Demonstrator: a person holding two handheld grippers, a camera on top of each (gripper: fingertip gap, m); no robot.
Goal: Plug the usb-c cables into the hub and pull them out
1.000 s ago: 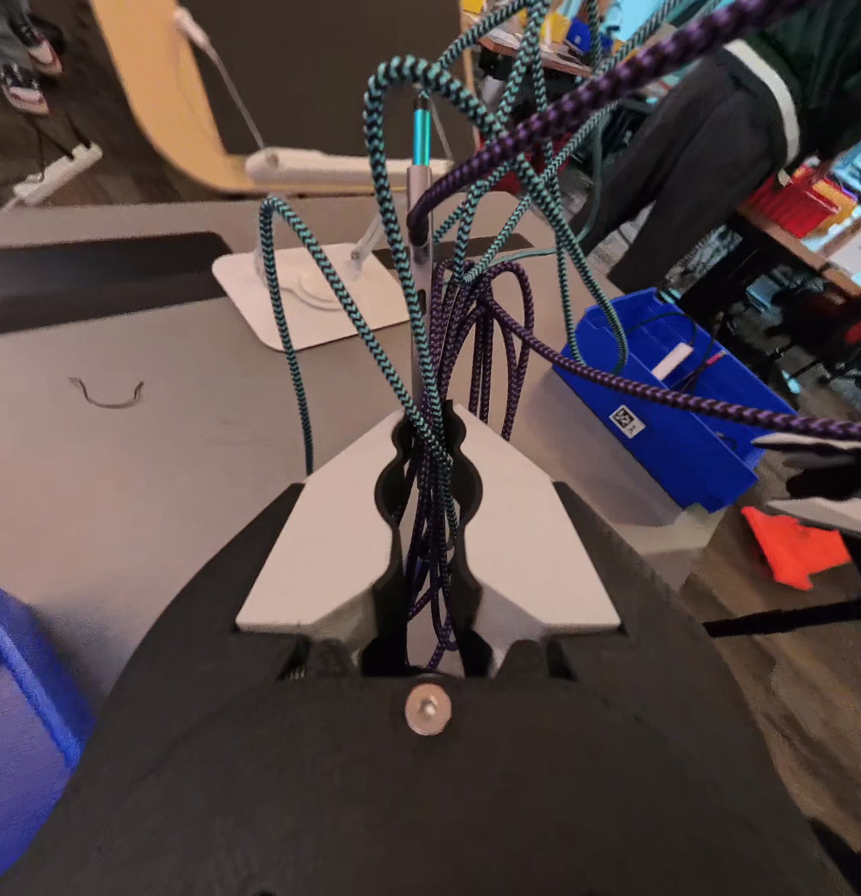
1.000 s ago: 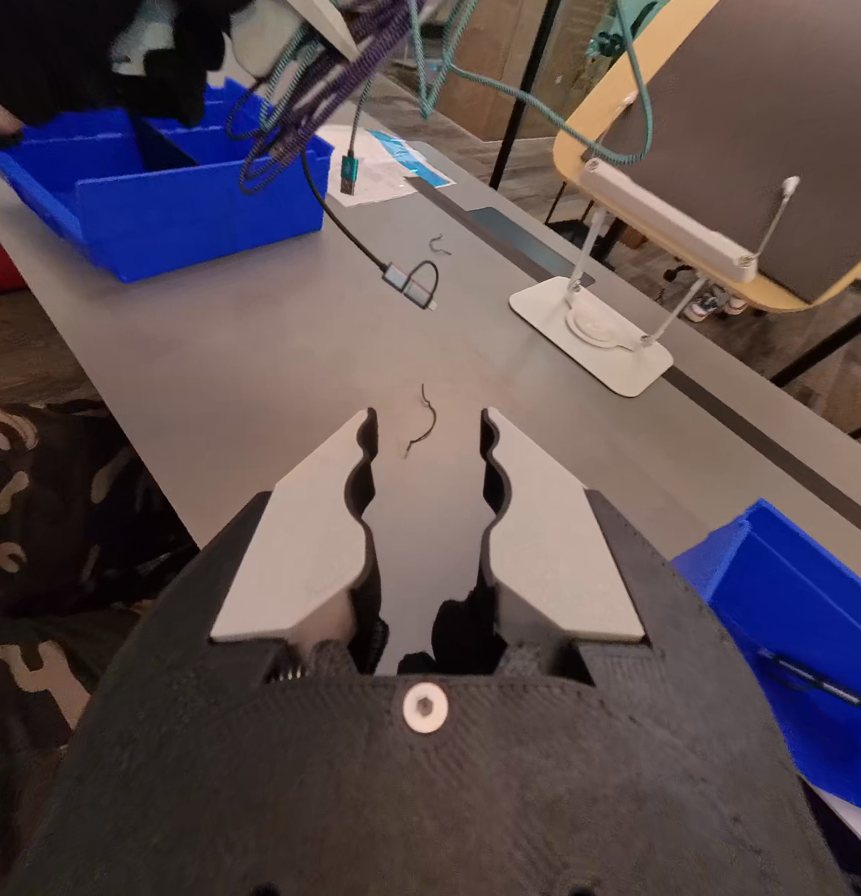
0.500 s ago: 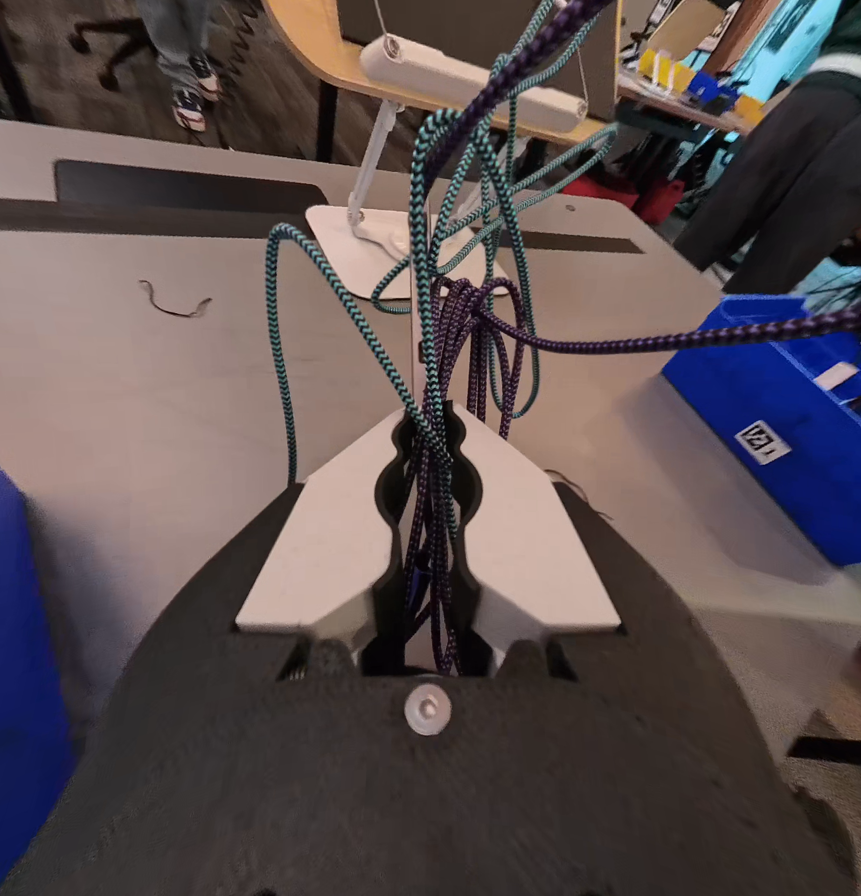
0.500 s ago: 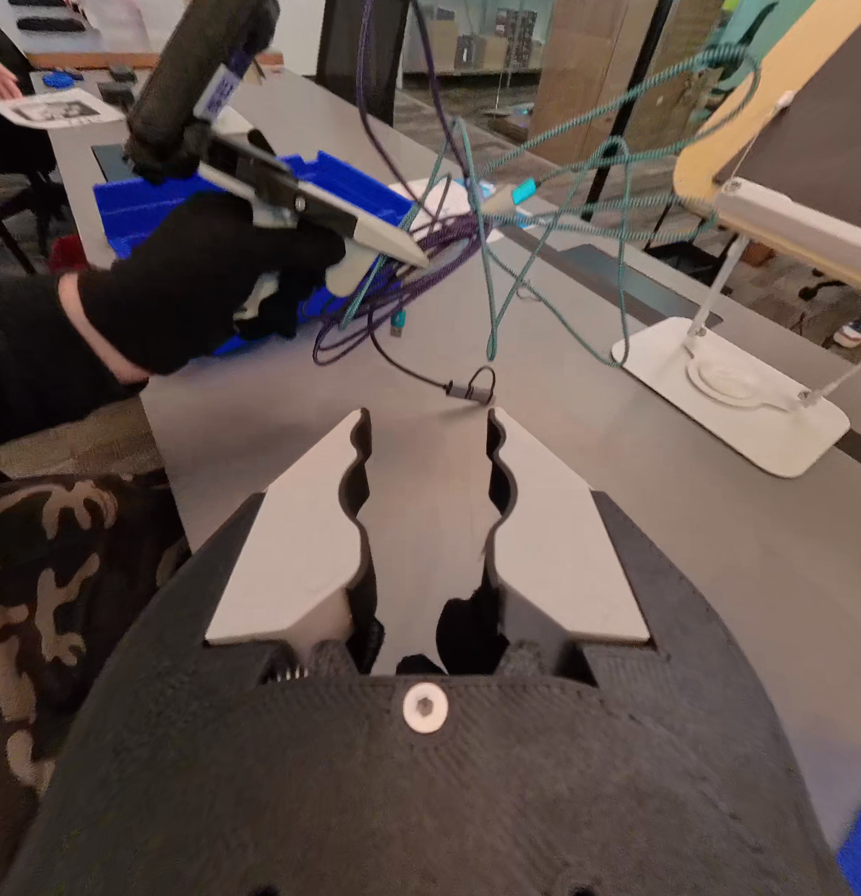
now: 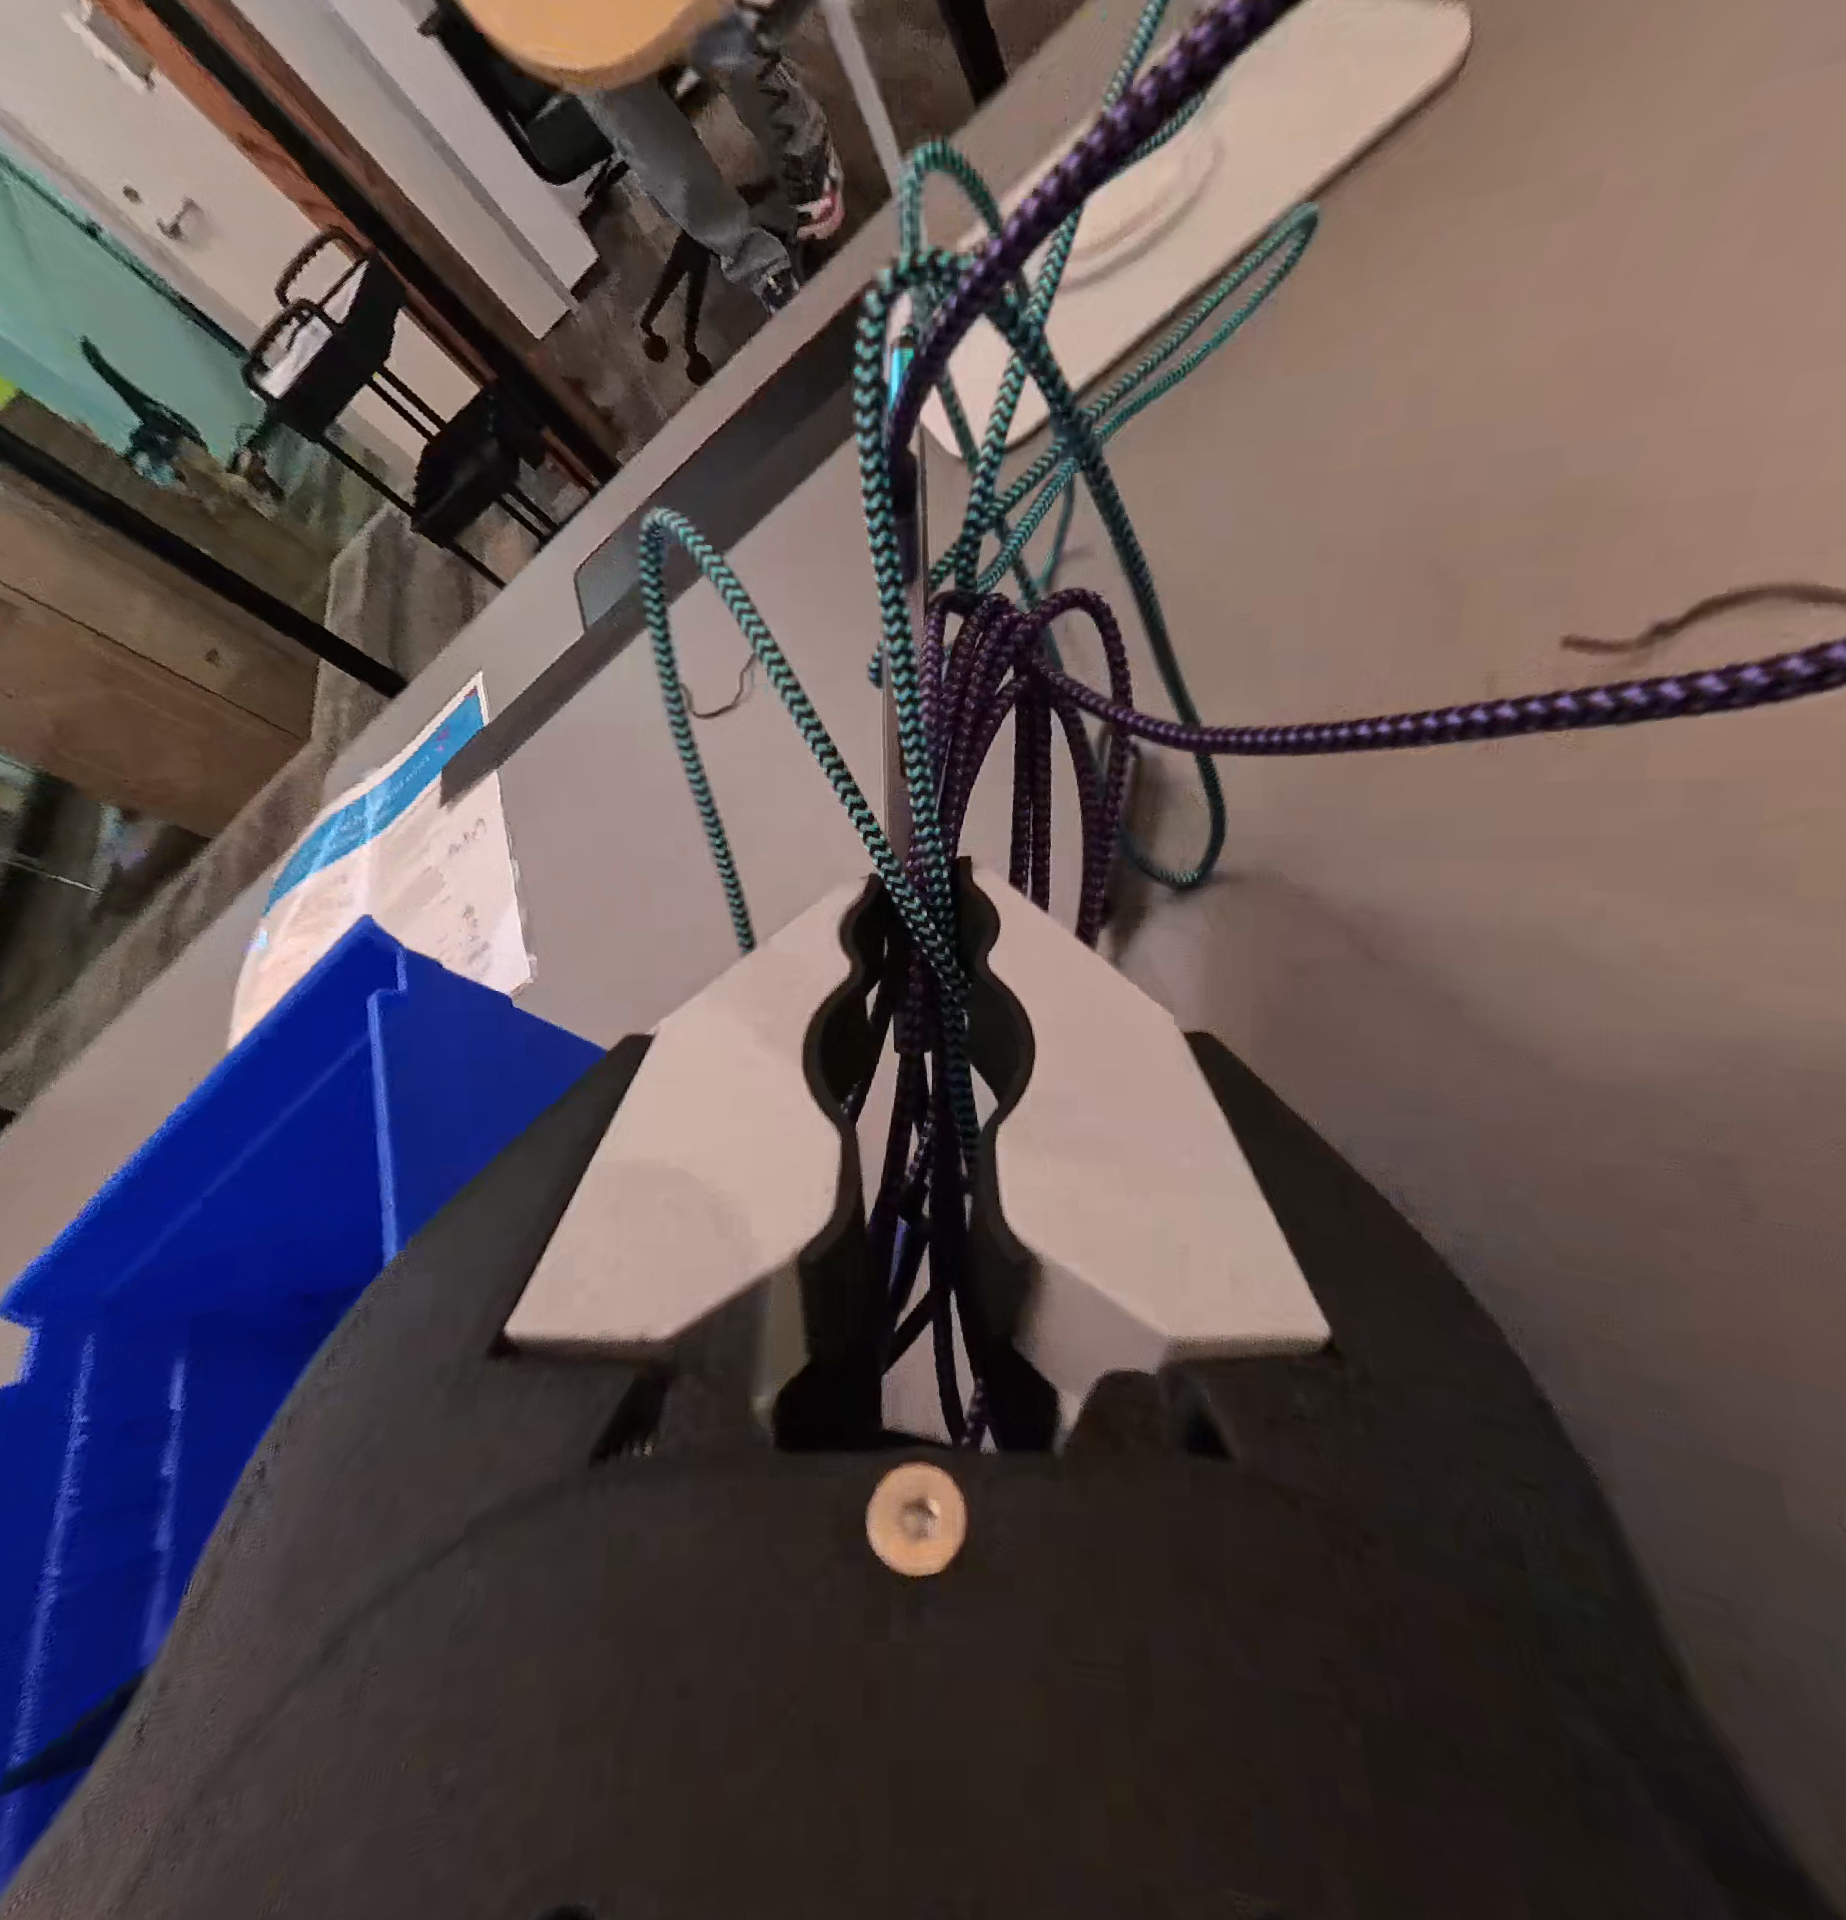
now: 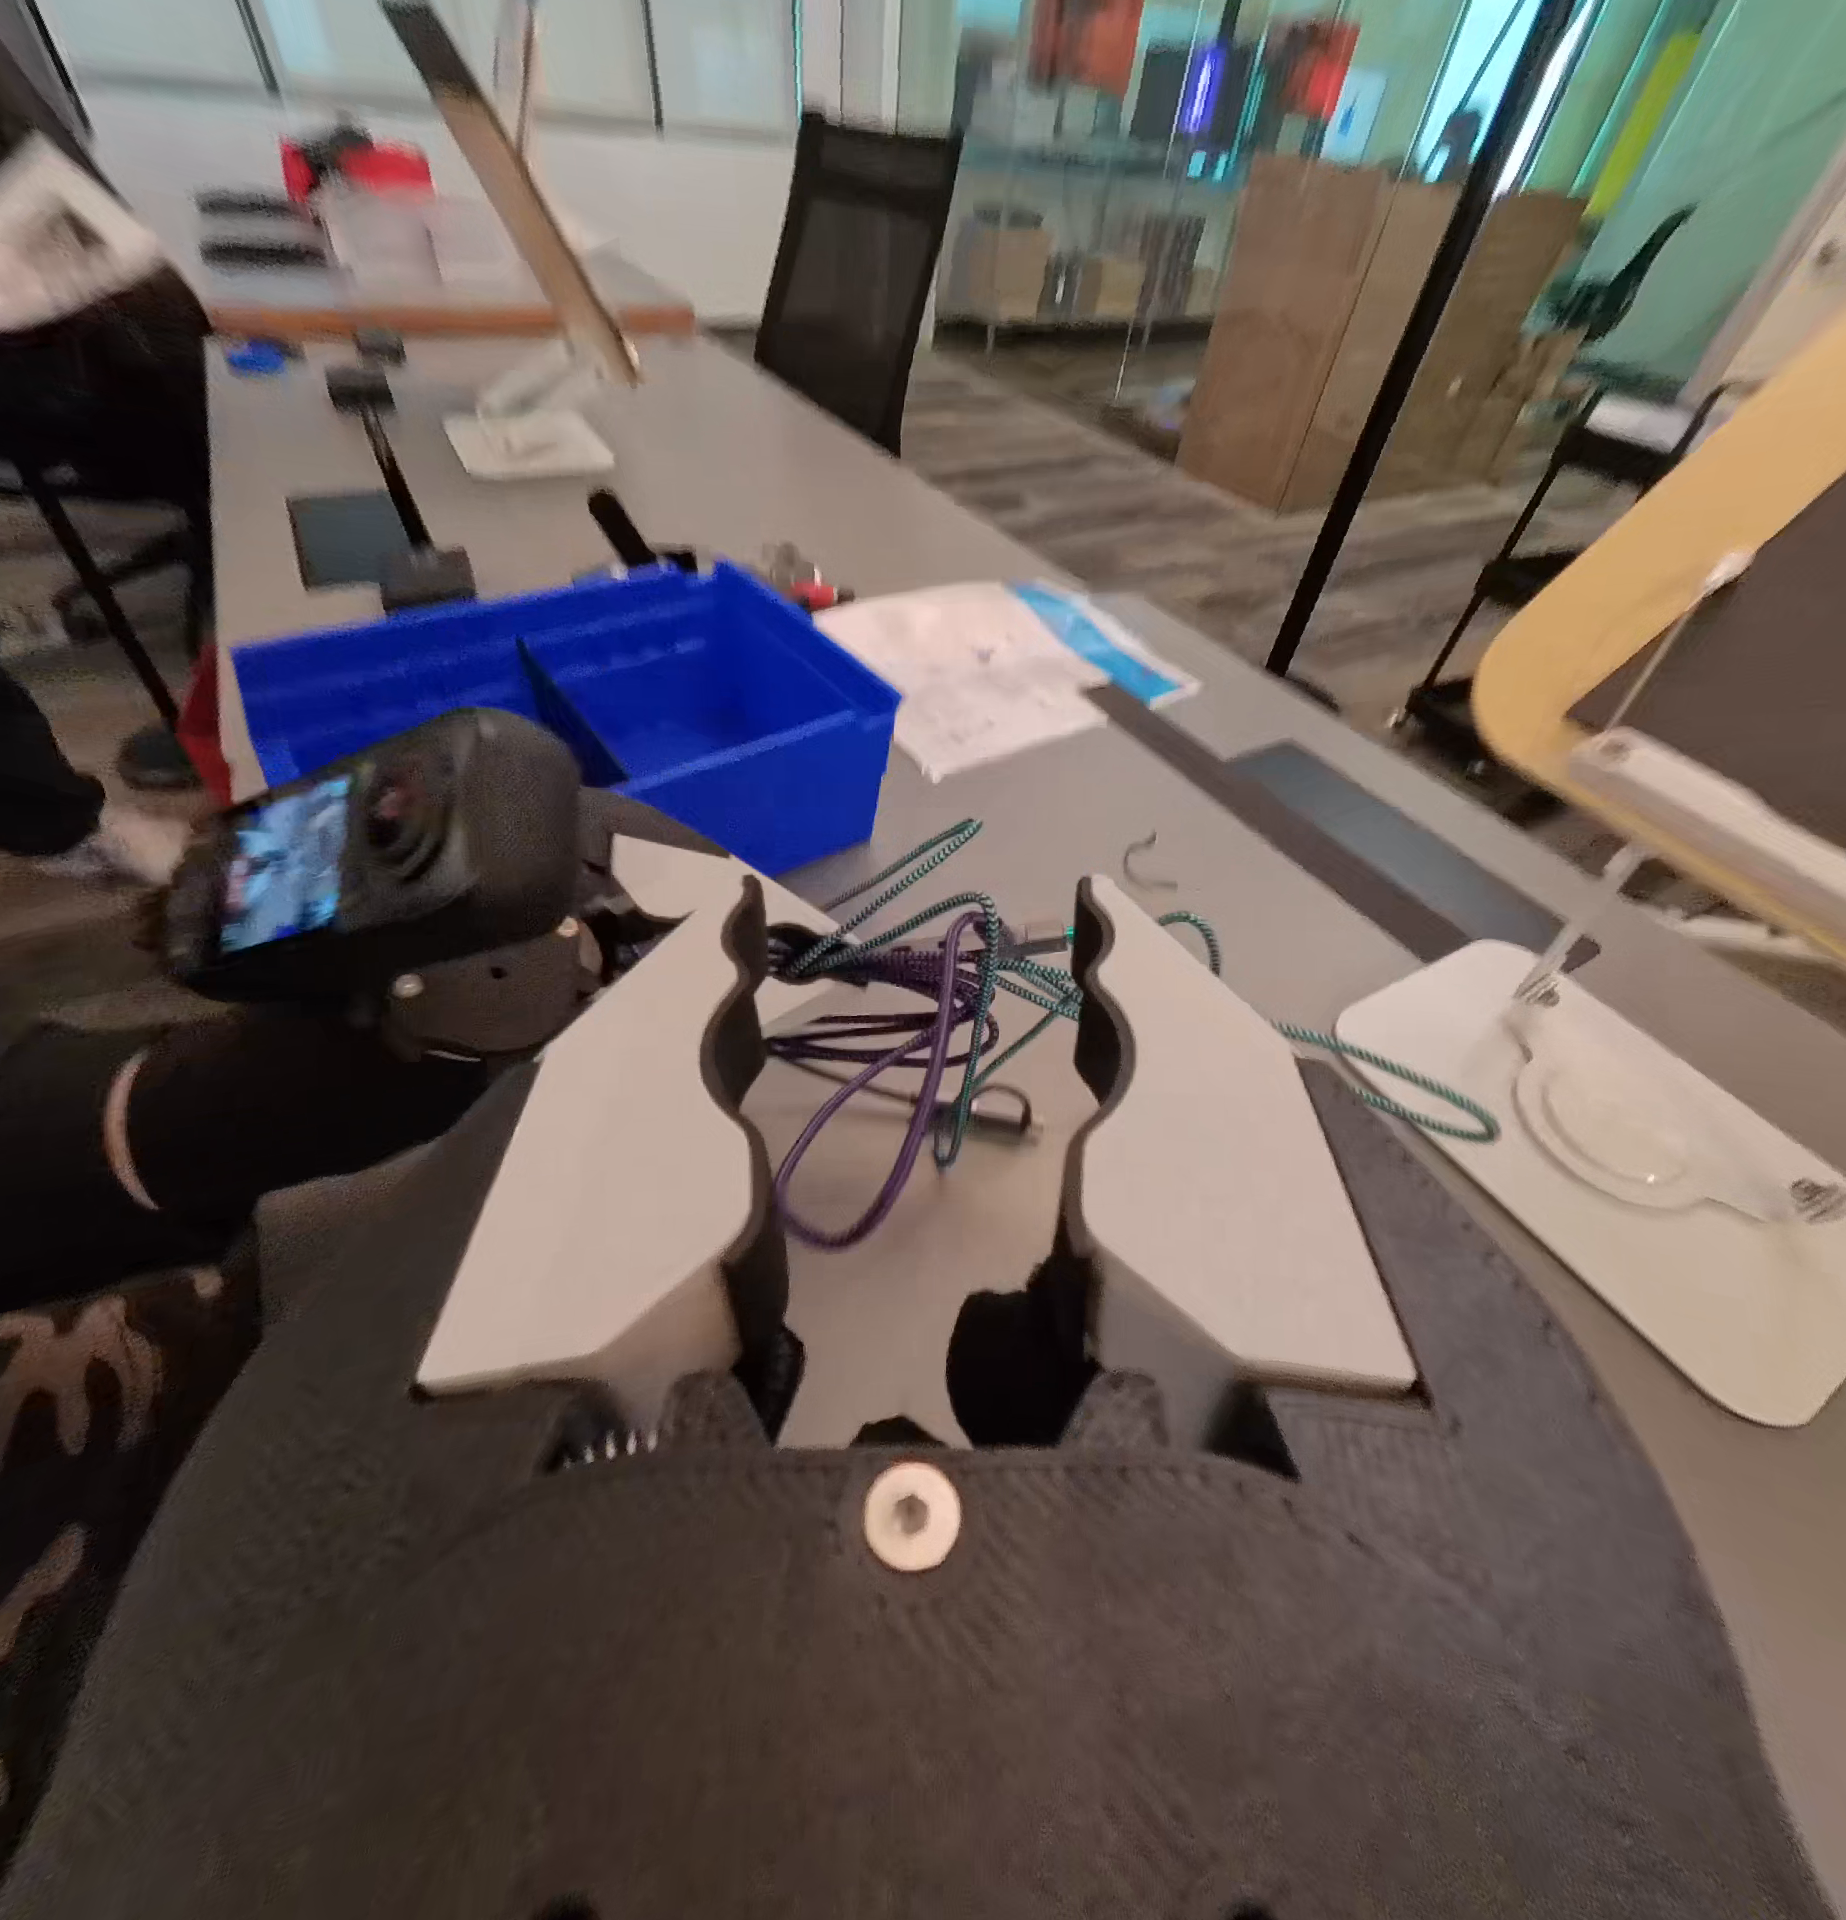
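Gripping cable bundle (image 5: 929, 997), left gripper (image 5: 924, 914) jaws closed on it; right gripper (image 6: 919, 935) jaws open, empty, cable loops on desk (image 6: 1158, 790) straight ahead; hub unclear

Purple braided cable (image 5: 1470, 727) runs off the right edge of the left wrist view; its end is unseen. Teal braided cable (image 5: 888, 665) vanishes between the left tongs (image 5: 924, 904); held length hidden. In the right wrist view, the plugs in the tangle are too small to identify, and the right tongs (image 6: 919, 914) mask part of the surface (image 6: 1002, 790). Far background blurred.
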